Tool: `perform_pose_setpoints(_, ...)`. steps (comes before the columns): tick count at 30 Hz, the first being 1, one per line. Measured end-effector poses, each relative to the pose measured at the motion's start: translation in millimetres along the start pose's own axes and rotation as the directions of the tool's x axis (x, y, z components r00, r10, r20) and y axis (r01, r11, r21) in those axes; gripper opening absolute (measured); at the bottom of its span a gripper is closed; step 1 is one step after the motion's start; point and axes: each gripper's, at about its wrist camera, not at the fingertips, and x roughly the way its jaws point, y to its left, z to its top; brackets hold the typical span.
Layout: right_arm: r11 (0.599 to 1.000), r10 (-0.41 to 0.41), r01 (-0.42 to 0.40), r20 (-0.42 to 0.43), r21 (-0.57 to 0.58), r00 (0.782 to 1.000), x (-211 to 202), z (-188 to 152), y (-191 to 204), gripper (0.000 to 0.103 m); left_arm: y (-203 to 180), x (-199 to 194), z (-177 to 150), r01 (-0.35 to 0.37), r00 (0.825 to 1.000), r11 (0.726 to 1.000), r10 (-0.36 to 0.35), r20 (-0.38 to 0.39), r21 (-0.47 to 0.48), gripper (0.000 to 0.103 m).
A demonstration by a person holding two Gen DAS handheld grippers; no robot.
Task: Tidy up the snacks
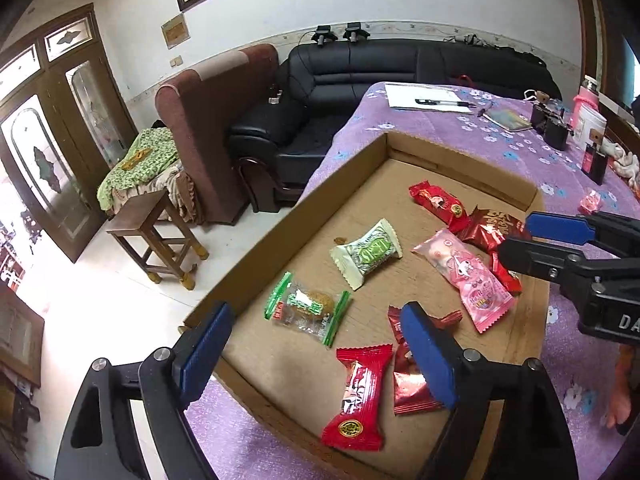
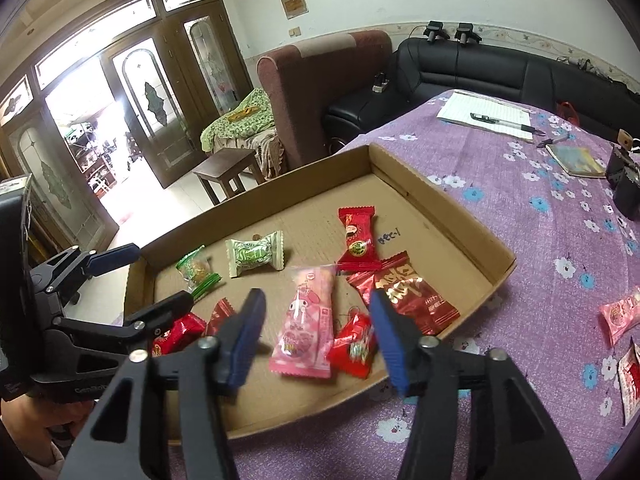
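A shallow cardboard tray (image 1: 352,168) (image 2: 460,216) lies on a purple flowered tablecloth (image 2: 540,240). It holds several wrapped snacks: a pale green one (image 1: 366,254) (image 2: 254,258), a clear green-ended one (image 1: 306,308) (image 2: 196,270), a pink one (image 1: 466,276) (image 2: 306,326) and red ones (image 1: 356,396) (image 2: 356,238). My left gripper (image 1: 316,354) is open and empty over the tray's near side. My right gripper (image 2: 316,334) is open and empty above the pink snack; it also shows in the left wrist view (image 1: 520,236).
Two more snacks (image 2: 624,314) lie on the cloth right of the tray. Paper with a pen (image 2: 488,118), a booklet and dark containers (image 1: 554,126) sit farther back. A black sofa (image 1: 360,76), an armchair and a wooden stool (image 1: 156,236) stand beyond the table edge.
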Motion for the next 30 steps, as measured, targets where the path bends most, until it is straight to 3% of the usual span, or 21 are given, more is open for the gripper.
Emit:
perform_pose_setpoints(8, 1.0, 0.001, -0.001, 0.03, 0.024, 1.0, -19.0, -2.3, -5.9, 0.064, -2.8, -7.7, 2.1, -0.029, 1.0, 1.0, 0.029, 0.01, -0.004, 0.095)
perform_pose_setpoints(16, 0.998, -0.03, 0.025, 0.085, 0.053, 0.996, -56.4, -17.9, -17.9, 0.078, -21.0, -41.0, 3.1, -0.076, 0.991, 0.997, 0.078, 0.106, -0.026, 0.102)
perform_pose_setpoints(30, 0.979, -0.126, 0.094, 0.174, 0.182, 0.977, -129.5, -57.3, -67.3, 0.082, -71.1, -81.1, 6.0, -0.006, 0.984, 1.0, 0.007, 0.181, -0.003, 0.102)
